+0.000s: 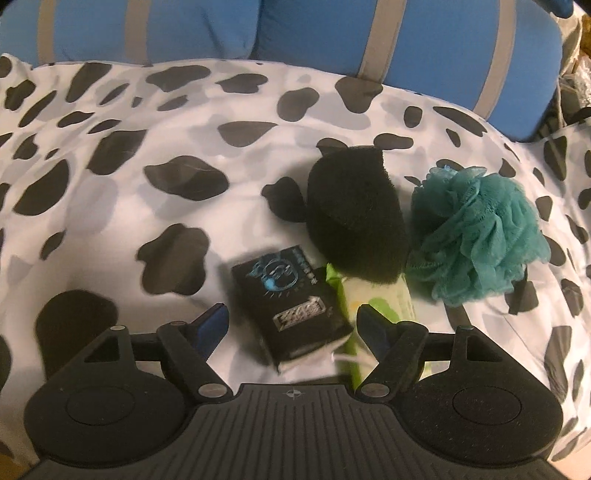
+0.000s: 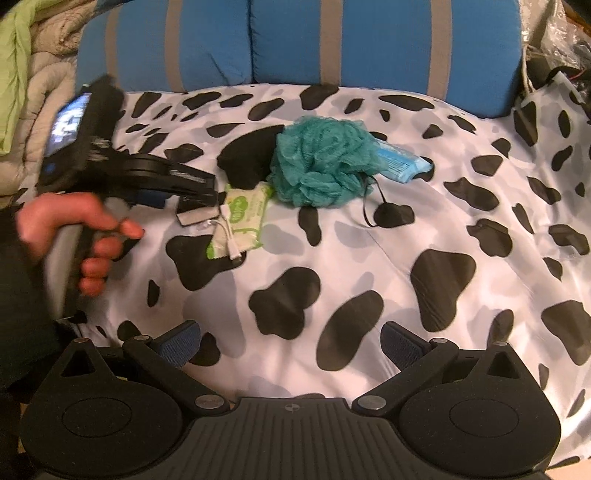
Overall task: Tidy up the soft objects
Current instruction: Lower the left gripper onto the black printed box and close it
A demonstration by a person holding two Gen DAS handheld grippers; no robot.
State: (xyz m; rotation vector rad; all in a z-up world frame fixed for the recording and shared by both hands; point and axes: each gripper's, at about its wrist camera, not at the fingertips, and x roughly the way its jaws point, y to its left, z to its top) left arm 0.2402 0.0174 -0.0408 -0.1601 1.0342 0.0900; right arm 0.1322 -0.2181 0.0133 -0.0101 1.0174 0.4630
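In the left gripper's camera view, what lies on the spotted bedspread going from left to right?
Black packet with blue logo → green-and-white wipes pack → teal mesh bath pouf. The black fuzzy cloth overlaps the wipes pack, so I leave it out.

Both views low, facing cushions [image 1: 147, 33]

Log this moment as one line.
left hand-held gripper: open, around black pack | right hand-held gripper: open, over bedspread | loofah, wipes: untouched
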